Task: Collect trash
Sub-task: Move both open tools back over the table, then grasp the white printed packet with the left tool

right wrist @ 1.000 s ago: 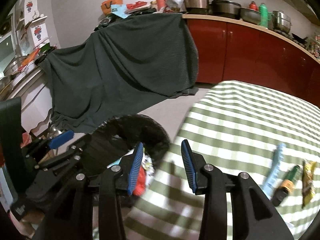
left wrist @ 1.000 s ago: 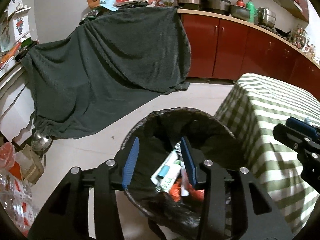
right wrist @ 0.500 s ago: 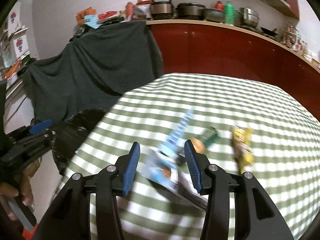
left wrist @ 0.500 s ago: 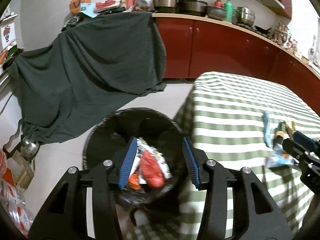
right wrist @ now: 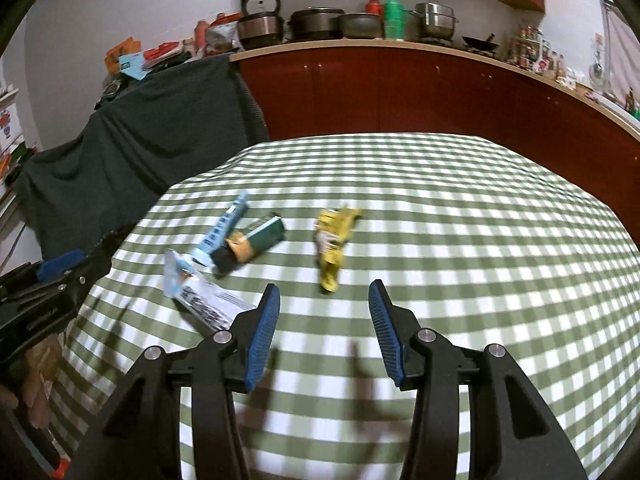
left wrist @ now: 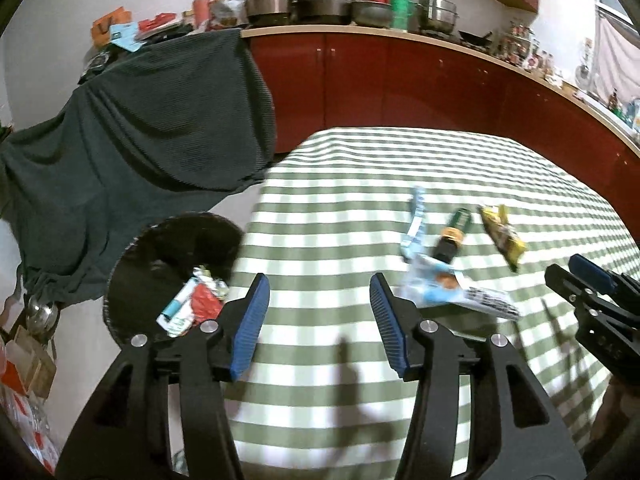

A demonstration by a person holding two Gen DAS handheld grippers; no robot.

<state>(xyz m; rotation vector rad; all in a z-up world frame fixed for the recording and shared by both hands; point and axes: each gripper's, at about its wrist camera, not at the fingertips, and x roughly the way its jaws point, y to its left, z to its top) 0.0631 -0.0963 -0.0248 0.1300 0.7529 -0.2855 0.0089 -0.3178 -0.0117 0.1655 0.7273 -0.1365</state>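
Observation:
A black trash bin (left wrist: 176, 240) with wrappers inside stands on the floor at the left edge of the green-checked table (left wrist: 360, 160). On the cloth lie a blue strip wrapper (left wrist: 416, 220) (right wrist: 224, 232), a dark green bottle (left wrist: 452, 232) (right wrist: 256, 240), a yellow wrapper (left wrist: 502, 236) (right wrist: 332, 240) and a pale blue packet (left wrist: 452, 292) (right wrist: 200, 292). My left gripper (left wrist: 318, 280) hovers over the table's left edge, its jaws opening with nothing between them. My right gripper (right wrist: 324, 286) is open and empty, just short of the yellow wrapper.
A dark green cloth (left wrist: 140, 120) is draped over furniture behind the bin. Red cabinets (left wrist: 400, 80) with pots on the counter run behind the table. Boxes and bottles (left wrist: 24, 360) crowd the floor at the far left.
Both grippers swung right, from over the bin to over the table. The bin slid to the left in the left view and out of the right view. Both pairs of jaws stand wider.

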